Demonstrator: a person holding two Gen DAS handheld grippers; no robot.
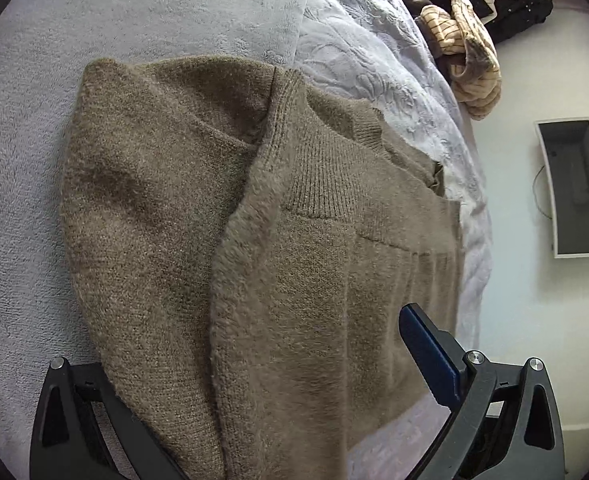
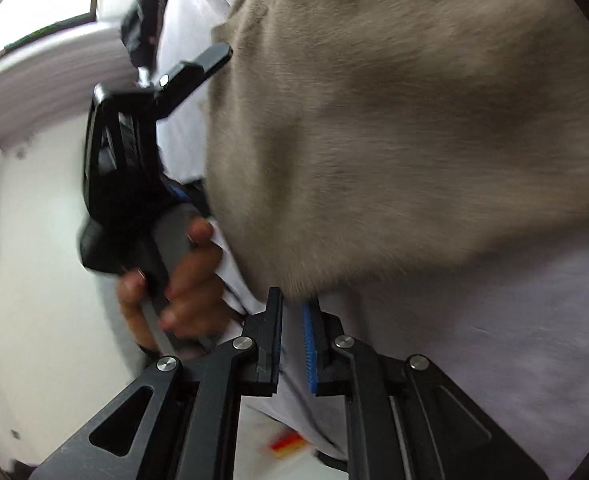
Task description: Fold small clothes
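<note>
A brown knit sweater (image 1: 262, 232) lies partly folded on a bed covered by a pale lilac blanket (image 1: 34, 160). In the left wrist view, open blanket stretches to the left and far side of the sweater. The bed's right edge runs close beside the garment, with white floor (image 1: 534, 300) beyond it and a grey box (image 1: 574, 188) standing there. A heap of striped and dark clothes (image 1: 466, 52) sits at the far right of the bed.

The left gripper (image 1: 250, 412) has its fingers spread wide, one on each side of the sweater's near part; the cloth covers the left finger, and the blue-padded right finger (image 1: 426, 352) rests over the near right corner. Nothing is pinched.

In the blurred right wrist view, the right gripper (image 2: 294, 308) has its fingers a narrow gap apart, the tips just under the sweater's hanging edge. The gap itself shows pale blanket, no brown cloth. A hand (image 2: 182, 280) grips the other tool's handle at left, beside the bed's edge.
</note>
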